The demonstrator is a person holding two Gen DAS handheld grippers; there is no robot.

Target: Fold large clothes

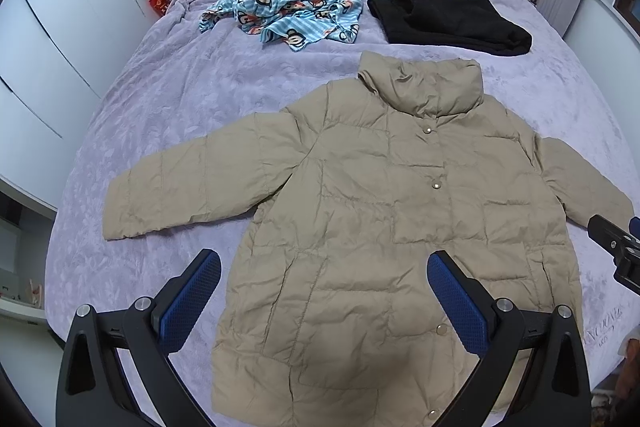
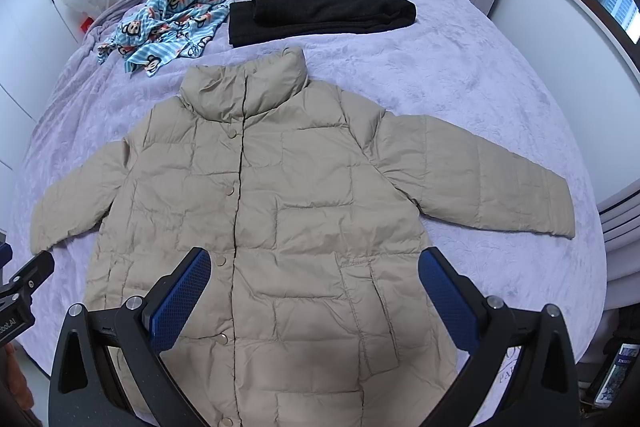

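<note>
jacket (image 1: 360,227): spread flat, both sleeves out, bare bed (image 1: 160,99) all round
left gripper (image 1: 324,281): spread wide, empty
right gripper (image 2: 314,279): same

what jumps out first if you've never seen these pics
A beige puffer jacket lies spread flat, front up and snapped shut, across the near part of the purple bedspread. Both the left gripper and right gripper hover open above its lower half, holding nothing.
</note>
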